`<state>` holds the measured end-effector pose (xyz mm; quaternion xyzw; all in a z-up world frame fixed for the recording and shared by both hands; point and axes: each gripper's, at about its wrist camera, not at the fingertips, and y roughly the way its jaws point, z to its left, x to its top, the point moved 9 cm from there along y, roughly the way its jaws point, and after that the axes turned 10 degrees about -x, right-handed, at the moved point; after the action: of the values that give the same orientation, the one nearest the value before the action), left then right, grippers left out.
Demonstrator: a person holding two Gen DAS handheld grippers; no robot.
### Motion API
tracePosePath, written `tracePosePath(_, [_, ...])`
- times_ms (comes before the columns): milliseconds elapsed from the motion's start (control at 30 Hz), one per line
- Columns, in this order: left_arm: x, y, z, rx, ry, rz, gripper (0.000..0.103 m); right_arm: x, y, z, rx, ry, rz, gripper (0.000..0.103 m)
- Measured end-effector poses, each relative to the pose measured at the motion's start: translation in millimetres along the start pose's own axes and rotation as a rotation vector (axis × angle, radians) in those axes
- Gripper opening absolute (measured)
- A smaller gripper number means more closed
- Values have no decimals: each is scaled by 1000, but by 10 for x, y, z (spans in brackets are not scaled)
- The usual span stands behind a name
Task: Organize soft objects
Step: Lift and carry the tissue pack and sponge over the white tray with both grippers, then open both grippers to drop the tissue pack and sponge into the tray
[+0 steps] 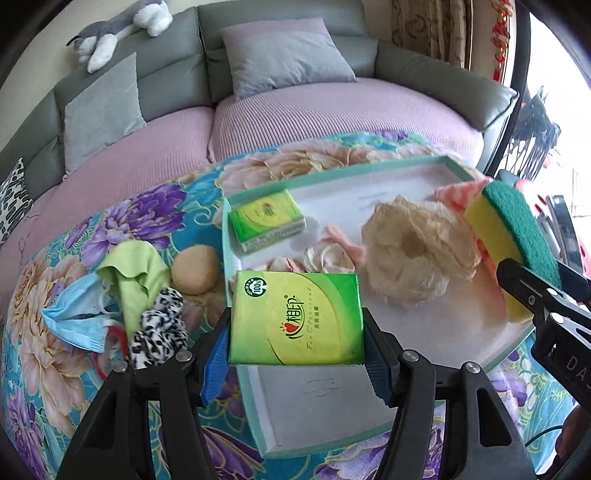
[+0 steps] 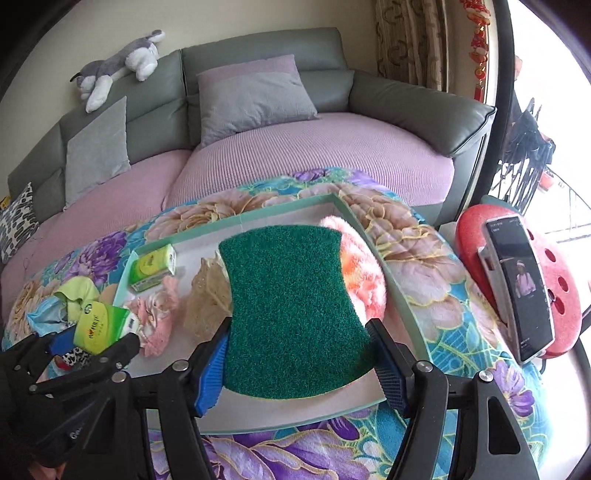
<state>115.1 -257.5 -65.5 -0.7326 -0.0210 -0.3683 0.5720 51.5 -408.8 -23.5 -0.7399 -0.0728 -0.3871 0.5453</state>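
- Shallow white cardboard tray with mint-green rim (image 1: 334,173), on floral cloth, holding a second tissue pack, beige mesh puff, pink cloth.
- Left gripper (image 1: 297,345): clamped on green tissue pack (image 1: 295,317), above tray's near end.
- Right gripper (image 2: 297,358): clamped on green-topped yellow scouring sponge (image 2: 291,310), above tray.

A shallow tray (image 1: 334,173) is lying on the table (image 1: 155,206), with a sofa (image 1: 280,110) standing behind it. Inside the tray, a tissue pack (image 1: 266,221) is sitting at the far left corner, a loofah (image 1: 417,251) is resting near the middle, and a fluffy cloth (image 2: 360,269) is lying to the right. Left of the tray, a round sponge (image 1: 195,269), a folded cloth (image 1: 136,273), a face mask (image 1: 74,317) and a patterned scrunchie (image 1: 159,332) are lying close together on the table. A plush toy (image 1: 122,29) is lying on the sofa's back.
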Motion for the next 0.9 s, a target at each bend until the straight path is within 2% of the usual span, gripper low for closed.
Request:
tracePosePath(267, [-187,317,-7,8,8,86,65,-175,238,33,-65,-66,76,73])
tracePosePath(733, [-127,387,23,-40,-37,51,65,-241,364,31,-61,-37,98,73])
tracePosePath(900, [-119,398,29,-48,-31,64,65,-218,341,22,-74,-45,95,74])
